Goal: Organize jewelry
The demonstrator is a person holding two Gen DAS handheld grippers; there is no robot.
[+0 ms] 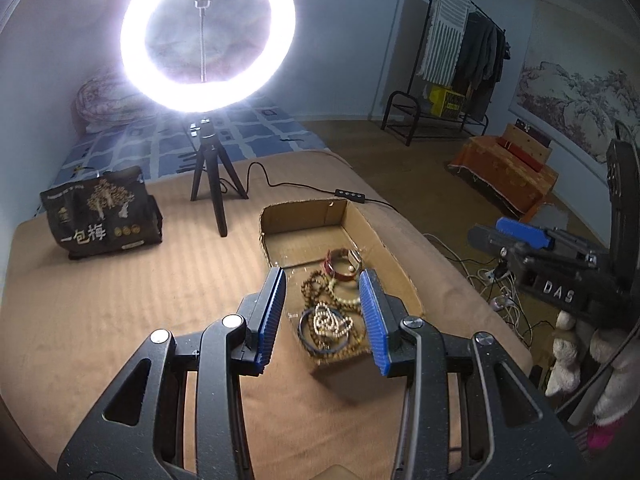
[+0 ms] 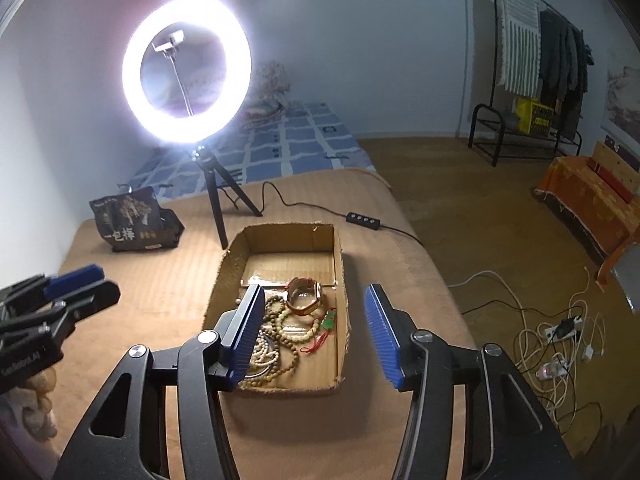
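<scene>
Jewelry lies heaped in the near end of a shallow open brown cardboard box on a bed covered with a tan blanket: a string of dark brown wooden beads, a strand of pale cream beads, a white pearl strand over a dark blue bangle, a red-strapped wristwatch and a small green pendant on red cord. The far end of the box is bare cardboard.

Left claw hangs above the near part of the box with its blue ribbed pads wide apart, the pile showing between them, nothing gripped. Right claw is likewise spread open over the box, its left pad above the beads and its right pad beyond the box's right wall, holding nothing. Each claw appears at the edge of the other's view, level with it.

Behind the box stand a lit white ring light on a black tripod and a dark printed snack bag
</scene>
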